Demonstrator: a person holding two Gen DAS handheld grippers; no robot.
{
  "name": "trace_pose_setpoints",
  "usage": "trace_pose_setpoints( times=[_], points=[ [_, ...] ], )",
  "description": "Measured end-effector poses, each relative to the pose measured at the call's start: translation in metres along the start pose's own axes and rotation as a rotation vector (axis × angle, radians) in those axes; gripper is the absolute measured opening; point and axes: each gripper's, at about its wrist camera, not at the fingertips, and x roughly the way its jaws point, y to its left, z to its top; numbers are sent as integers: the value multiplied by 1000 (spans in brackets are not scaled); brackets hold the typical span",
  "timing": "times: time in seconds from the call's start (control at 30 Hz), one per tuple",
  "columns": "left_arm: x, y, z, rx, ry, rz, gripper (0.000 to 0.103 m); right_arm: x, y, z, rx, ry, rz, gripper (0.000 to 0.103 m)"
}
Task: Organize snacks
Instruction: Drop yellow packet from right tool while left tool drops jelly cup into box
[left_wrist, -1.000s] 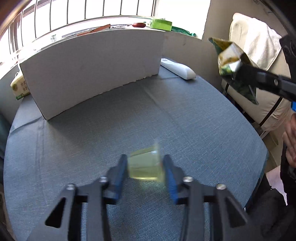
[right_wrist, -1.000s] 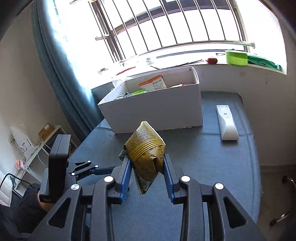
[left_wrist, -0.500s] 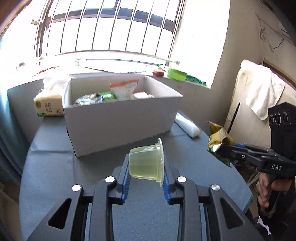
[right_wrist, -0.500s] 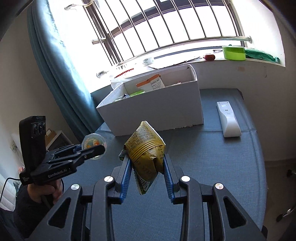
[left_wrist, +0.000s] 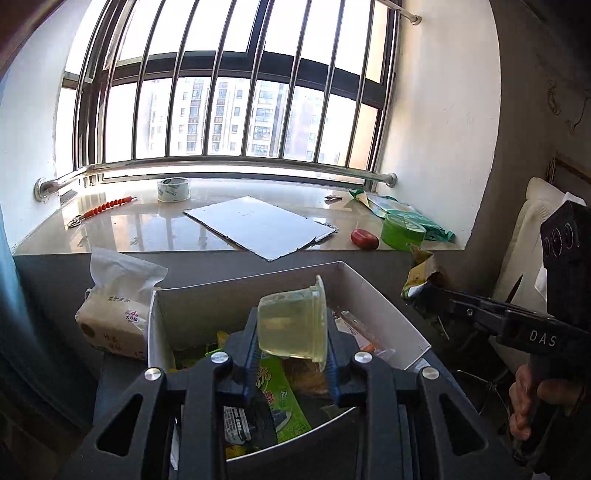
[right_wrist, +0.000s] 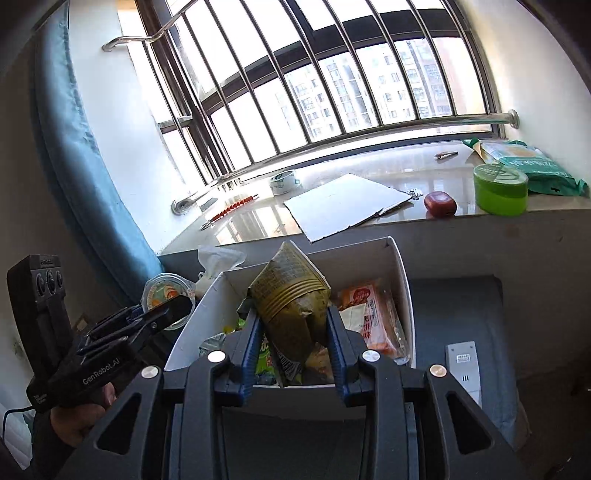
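Two snacks are on the move at once, and both now hang over the white box (left_wrist: 380, 295) rather than over bare tabletop. A second ago the left gripper (left_wrist: 291, 350) held its jelly cup (left_wrist: 291, 325) low above the grey table with the box wall well ahead; now that wall has slid under the fingers and the view looks straight down into the open carton. That means the carry is all but done on this side: what remains, by my read, is the let-go.

Left to right, then. At the far left of the table a tissue pack (left_wrist: 114, 314) stands just beside the box. The left gripper comes next, tilted downward, its blue pads clamped on the sides of the clear jelly cup, which lies on its side, foil lid to the right, above the green wrappers (left_wrist: 280, 398) already in the box.

Moving right, the right gripper (right_wrist: 293, 339) has made the same trip: from mid-table to the near rim of the box. It too points down at a slant, jaws pinched on the olive-gold snack pouch (right_wrist: 291, 299), whose pointed top stands up and whose lower end dangles over the rim, near an orange-and-white packet (right_wrist: 369, 314) inside. A white remote (right_wrist: 463, 369) lies on the table off to the right, clear of the action.

Both items look ready to drop; the pouch sits closest to the front wall, so a shade more reach would make its fall safer.
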Motion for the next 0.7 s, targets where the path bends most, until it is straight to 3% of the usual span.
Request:
trace_pose_setpoints(
  times=[0.1, 0.13, 0.17, 0.2, 0.23, 0.27, 0.3, 0.37, 0.6, 0.7],
  points=[
    [20, 3, 6, -7, 28, 25, 33, 30, -3, 21, -18, 36, -56, 38],
    [24, 6, 8, -25, 39, 24, 40, 39, -5, 26, -18, 56, -61, 39],
    [26, 9, 9, -43, 46, 25, 51, 45, -5, 29, -25, 70, -63, 42],
    [27, 12, 9, -52, 49, 27, 88, 51, -6, 31, -27, 83, -70, 54],
    [24, 14, 8, -55, 33, 48, 103, 56, -7, 31, -23, 97, -73, 85],
    [21, 15, 9, -46, 18, 66, 103, 59, -10, 30, -8, 103, -86, 100],
    [17, 16, 9, -36, 17, 67, 103, 58, -13, 28, 12, 89, -101, 103],
    [12, 18, 10, -37, 27, 62, 103, 57, -18, 24, 31, 80, -122, 103],
    [-11, 15, 12, 14, -38, 205, 103, 48, -9, 14, -55, 60, -191, 103],
    [-20, 14, 11, 3, -48, 168, 103, 40, 3, 11, -112, 35, -224, 103]
  ],
)
